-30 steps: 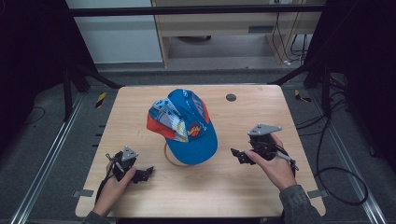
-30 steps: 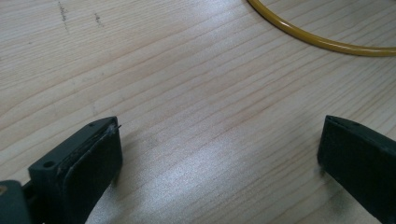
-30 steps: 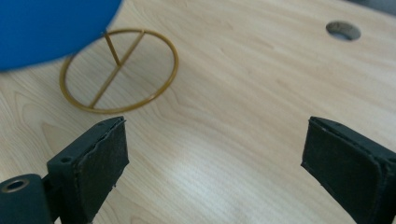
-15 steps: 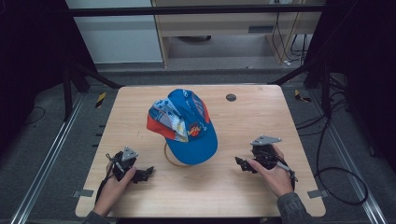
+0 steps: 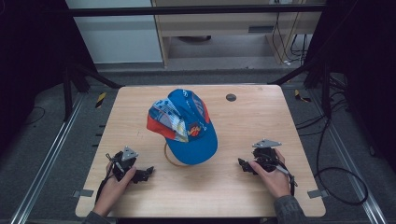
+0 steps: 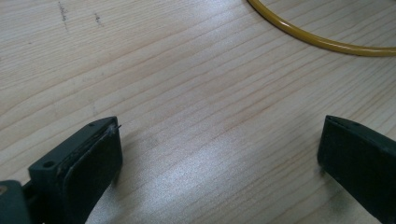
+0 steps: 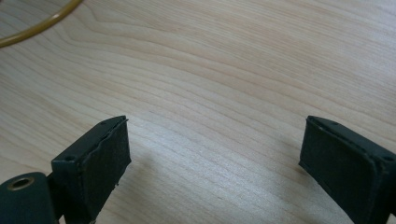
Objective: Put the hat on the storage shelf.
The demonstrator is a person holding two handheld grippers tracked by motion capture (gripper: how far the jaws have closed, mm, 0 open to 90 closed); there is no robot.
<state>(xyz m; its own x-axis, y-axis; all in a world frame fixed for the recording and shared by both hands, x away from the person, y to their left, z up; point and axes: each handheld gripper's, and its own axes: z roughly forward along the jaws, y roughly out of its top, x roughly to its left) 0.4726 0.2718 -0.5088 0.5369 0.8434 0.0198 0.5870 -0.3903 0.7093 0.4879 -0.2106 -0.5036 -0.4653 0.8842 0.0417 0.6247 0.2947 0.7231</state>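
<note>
At the left, the left gripper (image 5: 140, 174) rests low on the light wooden table (image 5: 261, 116), in the same place as 1 second ago, its 2 black jaws wide apart and holding nothing. In the middle, the blue baseball cap with red and patterned panels (image 5: 187, 123) lies untouched beside the thin yellow ring (image 5: 169, 158). At the right, the right gripper (image 5: 243, 165) has come down and nearer to the person's edge since 1 second ago and now sits low over the wood, equally wide open and empty, so I judge both hands are at rest.

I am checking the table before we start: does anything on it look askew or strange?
Nothing is damaged or spilled. The blue cap sits raised rather than flat, over a thin yellow ring that peeks out beside its brim.
</note>
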